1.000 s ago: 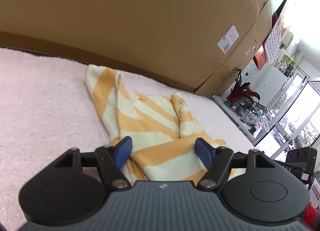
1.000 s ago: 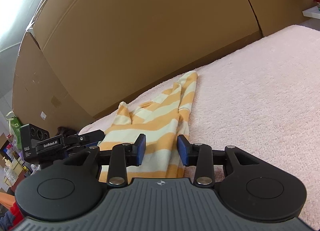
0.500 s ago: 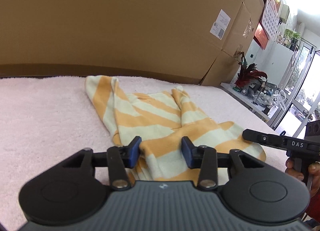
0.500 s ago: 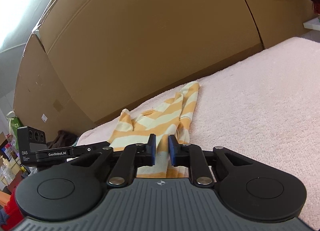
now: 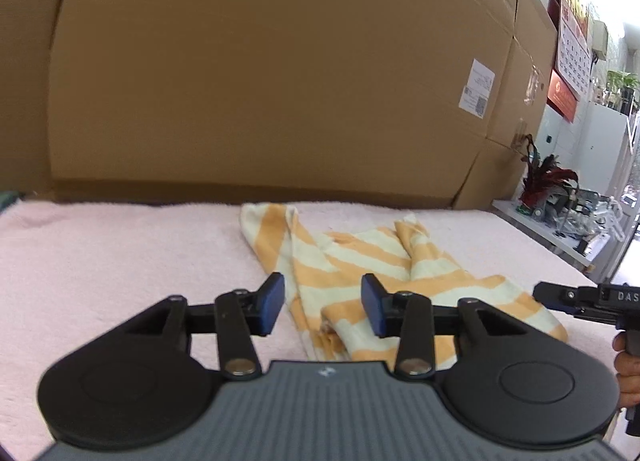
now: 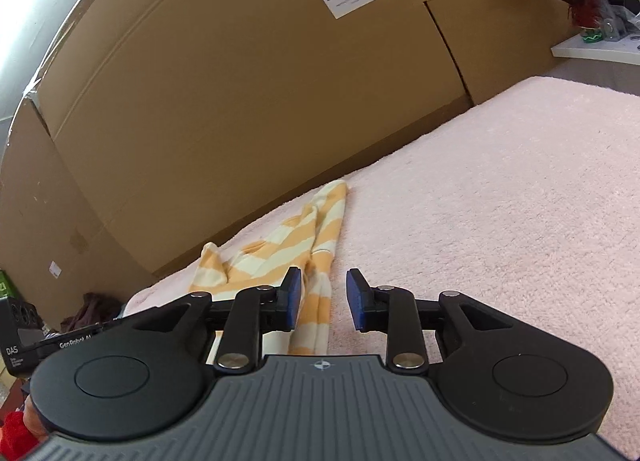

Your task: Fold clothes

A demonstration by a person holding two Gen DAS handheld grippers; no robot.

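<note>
A yellow-and-cream striped garment (image 5: 360, 261) lies crumpled and partly folded on the pink fleecy surface (image 5: 100, 261). My left gripper (image 5: 322, 309) hovers over the garment's near edge, jaws apart, the cloth lying below and beyond the blue pads with nothing pinched. In the right wrist view the garment (image 6: 280, 249) stretches away to the left. My right gripper (image 6: 323, 299) hangs over the garment's right edge. Its jaws are opening and the pads press on nothing. Each gripper shows at the edge of the other's view: the right gripper's body (image 5: 580, 299) and the left gripper's body (image 6: 48, 345).
Large cardboard boxes (image 5: 260, 81) wall off the far side of the surface. A white shelf with a red-leaved plant (image 5: 548, 177) stands at the right, and a wall calendar (image 5: 572, 41) hangs above it. Bare pink surface (image 6: 500, 201) spreads to the right of the garment.
The left jaws narrowed from wide to a middling gap, and that gripper rose and levelled out. The right jaws nearly shut, then parted again. The garment lies as before.
</note>
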